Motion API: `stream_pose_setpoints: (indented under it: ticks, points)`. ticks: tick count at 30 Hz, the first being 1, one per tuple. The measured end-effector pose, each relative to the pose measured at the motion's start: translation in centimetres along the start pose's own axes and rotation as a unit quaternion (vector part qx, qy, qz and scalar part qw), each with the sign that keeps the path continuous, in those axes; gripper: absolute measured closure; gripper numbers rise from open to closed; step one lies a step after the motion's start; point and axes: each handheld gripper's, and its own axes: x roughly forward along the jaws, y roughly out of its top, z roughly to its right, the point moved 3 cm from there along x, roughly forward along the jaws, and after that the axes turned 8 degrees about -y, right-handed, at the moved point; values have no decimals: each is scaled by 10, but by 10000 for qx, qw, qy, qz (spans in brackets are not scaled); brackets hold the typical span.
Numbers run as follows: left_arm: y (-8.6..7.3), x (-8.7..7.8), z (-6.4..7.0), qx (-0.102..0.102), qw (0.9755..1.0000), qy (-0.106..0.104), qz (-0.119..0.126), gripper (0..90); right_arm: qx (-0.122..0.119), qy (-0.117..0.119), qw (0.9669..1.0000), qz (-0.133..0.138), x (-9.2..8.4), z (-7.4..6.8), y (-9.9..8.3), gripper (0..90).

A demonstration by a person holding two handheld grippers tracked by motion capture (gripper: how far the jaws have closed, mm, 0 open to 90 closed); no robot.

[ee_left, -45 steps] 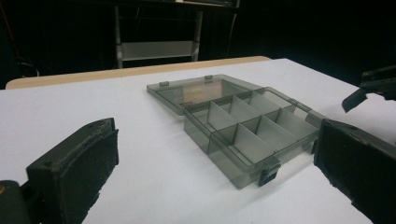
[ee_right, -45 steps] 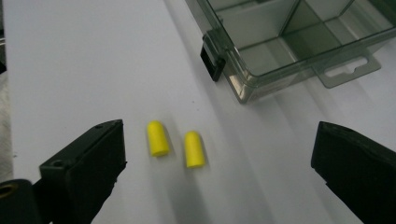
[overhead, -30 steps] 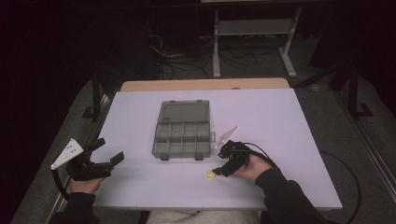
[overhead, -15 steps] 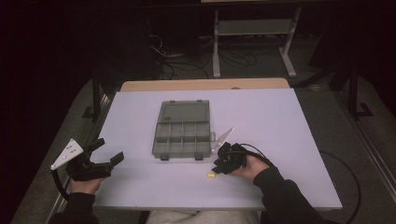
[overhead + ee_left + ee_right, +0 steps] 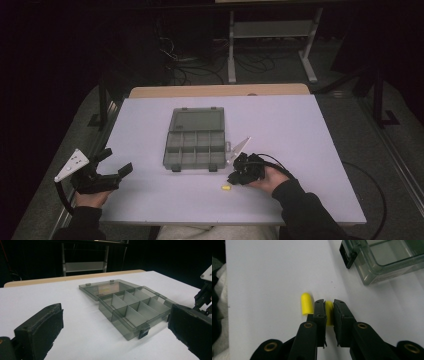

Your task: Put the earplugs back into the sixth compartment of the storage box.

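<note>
Right gripper view looks down on the right gripper, whose jaws have just been closing and now pinch a yellow plug between their pads, low over the white table. A second plug lies flat on the table just beside the left jaw, apparently touching it, though the contact is hard to judge. Up and to the right stands a corner of the box, clear grey plastic with a black latch. From the high view, the right gripper sits at the near right of the table, just off the box's near right corner, and a small yellow speck lies beside it on the table. The box lies open in the middle, lid flat behind the compartments. The left gripper rests at the near left edge, well apart from the box, its jaws spread wide with nothing between them.
</note>
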Motion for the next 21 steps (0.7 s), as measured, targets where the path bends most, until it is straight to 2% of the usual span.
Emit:
stream_pose_setpoints:
  ticks: [11, 21]
  points:
    - [0, 0, 0, -6, 10000, -1, 3, 0, -35, 5, 9999, 161, -21, 0, 11, 792]
    - [0, 0, 0, -11, 10000, -4, 1, 0, -104, -110, 9994, 320, -41, 6, 33, 792]
